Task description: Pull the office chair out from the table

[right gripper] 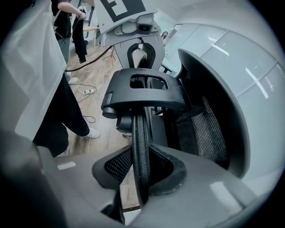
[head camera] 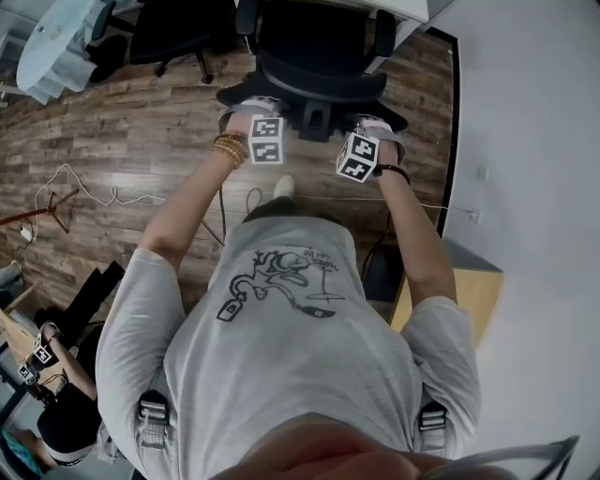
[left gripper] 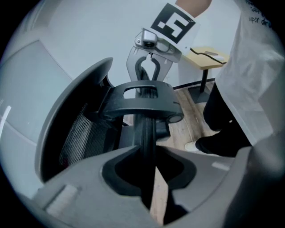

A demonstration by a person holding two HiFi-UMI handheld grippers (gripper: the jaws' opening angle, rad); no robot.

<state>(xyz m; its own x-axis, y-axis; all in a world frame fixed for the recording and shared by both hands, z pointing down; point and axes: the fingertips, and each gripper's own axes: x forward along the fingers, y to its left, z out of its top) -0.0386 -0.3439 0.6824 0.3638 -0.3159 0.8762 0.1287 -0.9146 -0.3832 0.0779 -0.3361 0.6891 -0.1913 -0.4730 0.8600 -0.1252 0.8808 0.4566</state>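
Note:
The black office chair [head camera: 314,56] stands at the top of the head view, its seat tucked toward the white table [head camera: 405,7]. My left gripper [head camera: 251,111] and right gripper [head camera: 377,129] both sit on the top edge of its backrest, side by side. In the left gripper view my left gripper [left gripper: 147,156] is shut on the thin black backrest rim [left gripper: 145,129], with the right gripper [left gripper: 149,67] clamped further along the same rim. In the right gripper view my right gripper [right gripper: 140,164] is shut on the mesh-covered rim [right gripper: 141,133], beyond which the left gripper [right gripper: 138,49] shows.
A white wall [head camera: 534,141] runs close along the right. A small wooden side table [head camera: 473,281] and a black box [head camera: 382,272] stand by my right leg. Cables [head camera: 94,192] trail over the wood floor at left. Another black chair [head camera: 178,33] stands at the back left.

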